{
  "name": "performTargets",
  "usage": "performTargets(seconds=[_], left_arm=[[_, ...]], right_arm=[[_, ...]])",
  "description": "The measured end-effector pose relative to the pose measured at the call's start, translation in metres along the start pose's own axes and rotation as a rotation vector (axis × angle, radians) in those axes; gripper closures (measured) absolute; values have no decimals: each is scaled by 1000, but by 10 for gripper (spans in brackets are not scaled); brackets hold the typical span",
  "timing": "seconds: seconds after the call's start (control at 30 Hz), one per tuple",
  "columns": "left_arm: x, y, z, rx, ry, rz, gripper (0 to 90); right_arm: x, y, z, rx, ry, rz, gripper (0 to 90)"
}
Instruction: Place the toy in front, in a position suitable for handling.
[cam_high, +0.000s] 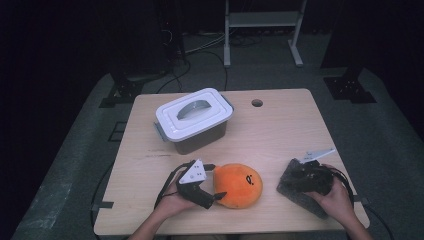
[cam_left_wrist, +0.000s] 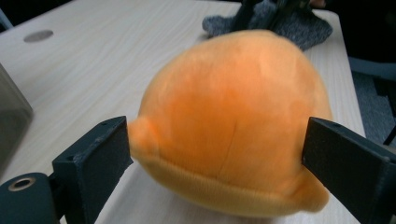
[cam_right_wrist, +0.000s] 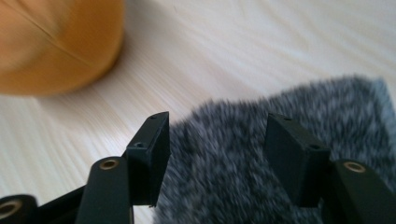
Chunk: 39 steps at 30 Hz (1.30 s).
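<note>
An orange plush toy (cam_high: 242, 182) (cam_left_wrist: 233, 102) lies near the table's front edge. My left gripper (cam_high: 216, 181) (cam_left_wrist: 215, 149) reaches in from its left end, and both black pads touch the plush's sides, so it is shut on the toy. To the right lies a grey fuzzy cloth (cam_high: 292, 192) (cam_right_wrist: 224, 186). My right gripper (cam_high: 296, 175) (cam_right_wrist: 217, 140) hovers over the cloth's near-left part with its jaws wide apart, open, the pads not pressing on the fabric. The plush's edge (cam_right_wrist: 51, 42) shows at the top left of the right gripper view.
A grey box with a white handled lid (cam_high: 194, 117) stands at the back left of the wooden table (cam_high: 280, 130). A round cable hole (cam_high: 257, 103) sits near the far edge. A white metal frame (cam_high: 262, 20) stands on the floor behind.
</note>
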<state>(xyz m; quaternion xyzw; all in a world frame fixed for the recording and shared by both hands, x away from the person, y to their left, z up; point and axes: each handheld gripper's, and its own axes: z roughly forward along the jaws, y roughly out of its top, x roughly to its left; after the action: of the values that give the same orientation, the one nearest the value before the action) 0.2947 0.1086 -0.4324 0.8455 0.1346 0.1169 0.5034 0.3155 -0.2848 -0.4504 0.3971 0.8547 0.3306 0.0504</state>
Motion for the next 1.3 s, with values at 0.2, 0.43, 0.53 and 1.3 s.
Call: performTargets(seconds=[0.2, 0.43, 0.53, 1.3], left_arm=[[-4, 6, -4, -31, -17, 10, 75], [-8, 4, 4, 33, -56, 44, 117], [-8, 3, 8, 65, -43, 66, 122], [2, 21, 21, 98, -41, 19, 227]], right_arm=[[-2, -8, 7, 30, -21, -11, 476], [0, -8, 7, 43, -73, -7, 622], [-2, -8, 6, 50, -63, 19, 712], [74, 64, -35, -237, 244, -162, 771]])
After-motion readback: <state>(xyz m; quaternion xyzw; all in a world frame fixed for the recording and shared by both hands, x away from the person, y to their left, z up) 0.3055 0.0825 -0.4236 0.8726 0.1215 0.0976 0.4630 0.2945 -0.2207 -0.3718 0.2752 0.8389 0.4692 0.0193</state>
